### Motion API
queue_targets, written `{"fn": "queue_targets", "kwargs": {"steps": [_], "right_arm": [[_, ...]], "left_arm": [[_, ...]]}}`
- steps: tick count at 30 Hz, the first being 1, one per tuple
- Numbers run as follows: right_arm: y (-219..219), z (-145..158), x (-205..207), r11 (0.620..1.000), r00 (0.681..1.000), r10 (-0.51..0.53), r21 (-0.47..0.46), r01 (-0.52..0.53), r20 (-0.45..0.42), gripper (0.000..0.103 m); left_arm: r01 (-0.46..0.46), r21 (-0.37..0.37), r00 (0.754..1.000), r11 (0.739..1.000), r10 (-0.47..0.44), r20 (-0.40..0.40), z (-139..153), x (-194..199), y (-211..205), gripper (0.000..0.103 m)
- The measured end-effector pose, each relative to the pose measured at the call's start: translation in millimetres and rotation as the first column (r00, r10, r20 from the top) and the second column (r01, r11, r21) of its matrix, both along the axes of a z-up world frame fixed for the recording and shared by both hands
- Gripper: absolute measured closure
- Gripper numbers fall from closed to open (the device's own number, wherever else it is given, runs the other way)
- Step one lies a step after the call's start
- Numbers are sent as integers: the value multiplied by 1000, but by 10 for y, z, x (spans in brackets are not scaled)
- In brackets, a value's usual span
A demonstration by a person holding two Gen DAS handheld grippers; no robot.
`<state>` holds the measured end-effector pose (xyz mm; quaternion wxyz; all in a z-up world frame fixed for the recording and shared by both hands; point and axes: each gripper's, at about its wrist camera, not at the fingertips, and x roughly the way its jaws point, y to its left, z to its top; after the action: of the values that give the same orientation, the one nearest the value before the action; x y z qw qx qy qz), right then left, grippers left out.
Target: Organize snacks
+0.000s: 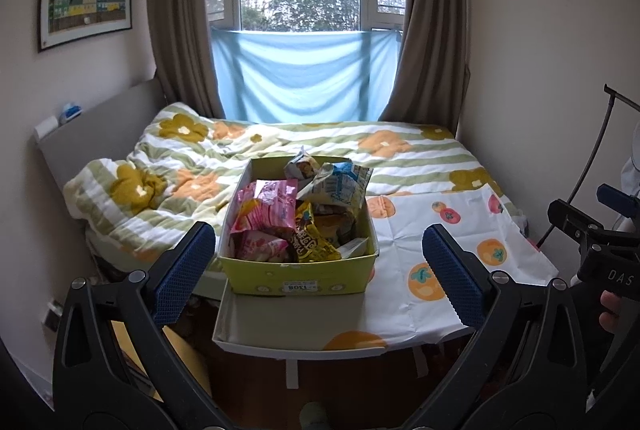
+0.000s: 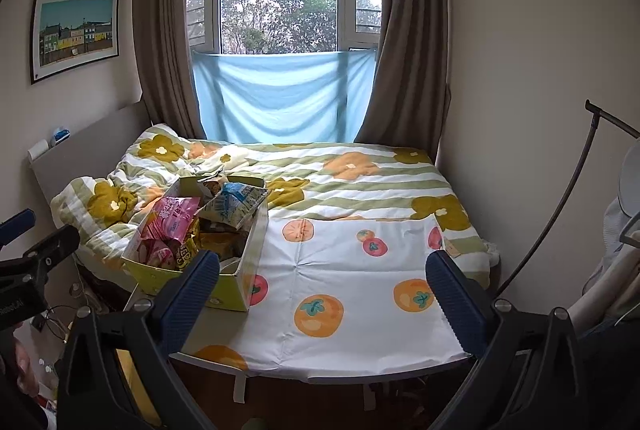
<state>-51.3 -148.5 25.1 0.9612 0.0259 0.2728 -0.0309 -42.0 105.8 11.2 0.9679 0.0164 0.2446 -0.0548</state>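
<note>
A: Both views: a yellow-green cardboard box (image 1: 296, 276) stands at the left end of a small white table (image 1: 280, 344), its near wall close to the table's front edge, with the bed (image 1: 248, 145) just behind. The box is heaped with snack packets. Where are the tools?

B: The left gripper (image 1: 316, 270) hangs in front of the box, jaws wide apart and holding nothing. The right gripper (image 2: 324, 294) faces the fruit-print cloth (image 2: 352, 270) that covers the rest of the table, jaws likewise spread and empty. Neither touches anything.

A: The contents?

B: Uppermost lie a pink packet (image 1: 266, 205) on the left, a blue-and-white packet (image 1: 340, 185) towards the back right, and a yellow packet (image 1: 314, 242) in front. Others lie beneath, too buried to tell apart.

A: How will they handle?

B: My judgement: light, crinkly film bags, probably air-filled, soft under pressure and slick on the flat faces. Squeezed across the belly, a bag may slip out or its contents may be crushed. The crimped end seam or a raised corner is the better hold, and the blue-and-white packet offers one, standing proud of the rim.

A: And the box?

B: Thin card, I would guess, and light. A packet wedged among its neighbours could drag it along; one gripper steadying a wall would help.
</note>
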Motion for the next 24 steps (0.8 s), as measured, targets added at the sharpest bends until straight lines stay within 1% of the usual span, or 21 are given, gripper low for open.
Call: {"fn": "queue_targets", "kwargs": {"steps": [6, 24], "right_arm": [[-18, -14, -28, 1000, 1000, -5, 7, 5, -2, 0], [-32, -3, -37, 1000, 1000, -18, 15, 18, -3, 0]], "left_arm": [[6, 15, 1000, 1000, -6, 3, 5, 0, -47, 0], [6, 17, 1000, 1000, -6, -1, -12, -1, -39, 0]]}}
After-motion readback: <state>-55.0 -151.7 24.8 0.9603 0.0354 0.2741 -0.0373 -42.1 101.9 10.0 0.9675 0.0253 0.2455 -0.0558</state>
